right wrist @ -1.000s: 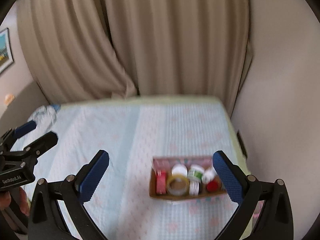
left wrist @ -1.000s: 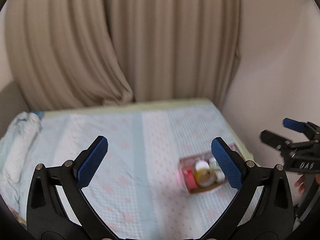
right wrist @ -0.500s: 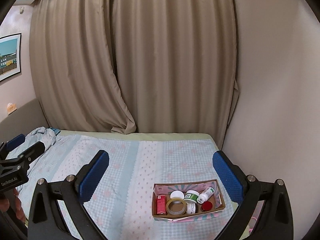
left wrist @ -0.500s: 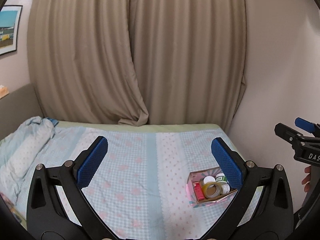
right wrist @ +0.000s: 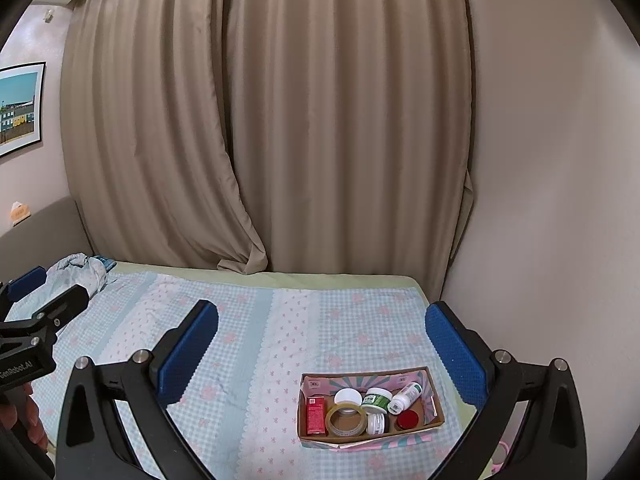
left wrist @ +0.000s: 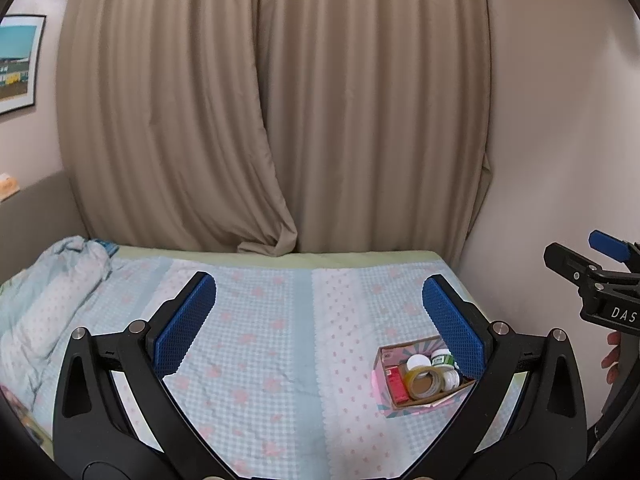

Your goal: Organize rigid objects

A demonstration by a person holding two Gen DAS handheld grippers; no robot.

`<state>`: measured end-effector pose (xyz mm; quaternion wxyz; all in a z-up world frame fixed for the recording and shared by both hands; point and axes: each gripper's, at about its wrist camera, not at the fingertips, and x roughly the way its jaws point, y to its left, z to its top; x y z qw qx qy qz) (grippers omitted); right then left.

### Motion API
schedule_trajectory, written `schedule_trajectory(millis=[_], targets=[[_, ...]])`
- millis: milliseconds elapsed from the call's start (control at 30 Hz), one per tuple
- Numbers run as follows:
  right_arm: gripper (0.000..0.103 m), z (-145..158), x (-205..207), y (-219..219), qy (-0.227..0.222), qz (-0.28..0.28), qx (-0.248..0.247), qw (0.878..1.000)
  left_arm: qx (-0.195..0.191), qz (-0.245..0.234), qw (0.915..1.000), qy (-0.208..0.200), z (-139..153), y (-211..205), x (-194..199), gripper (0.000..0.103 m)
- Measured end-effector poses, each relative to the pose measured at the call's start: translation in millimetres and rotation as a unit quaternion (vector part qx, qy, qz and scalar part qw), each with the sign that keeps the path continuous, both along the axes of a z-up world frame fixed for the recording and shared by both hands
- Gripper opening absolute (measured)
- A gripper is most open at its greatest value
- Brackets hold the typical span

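A cardboard box [right wrist: 431,389] sits on the bed near its right front corner; it also shows in the left wrist view [left wrist: 383,394]. It holds a red carton [right wrist: 315,415], a tape roll [right wrist: 345,420], a green-labelled jar [right wrist: 376,399], a white bottle [right wrist: 405,395], a red-lidded jar [right wrist: 407,420] and small white jars. My left gripper [left wrist: 319,322] is open and empty, held above the bed. My right gripper [right wrist: 322,350] is open and empty, above and short of the box.
The bed [right wrist: 248,344] has a blue checked sheet with pink flowers. A crumpled quilt [left wrist: 48,292] lies at its left. Beige curtains [right wrist: 280,120] hang behind. A wall [right wrist: 552,200] runs along the right side. A framed picture [right wrist: 18,108] hangs at left.
Both grippers have tilted up and pulled back, so the curtains fill more of the view and the box sits lower. Both stay open and empty.
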<state>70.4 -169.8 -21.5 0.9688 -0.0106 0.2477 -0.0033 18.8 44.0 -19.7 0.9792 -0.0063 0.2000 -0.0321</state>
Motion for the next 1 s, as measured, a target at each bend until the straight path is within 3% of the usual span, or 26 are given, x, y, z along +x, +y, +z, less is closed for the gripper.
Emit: schedule_trajectory(millis=[1000], targets=[[0.103, -3.1, -3.9, -6.8, -0.012, -0.002, 0.014, 1.000, 0.004, -0.006, 1.0000, -0.003, -4.8, -11.9, -1.2, 0.103]])
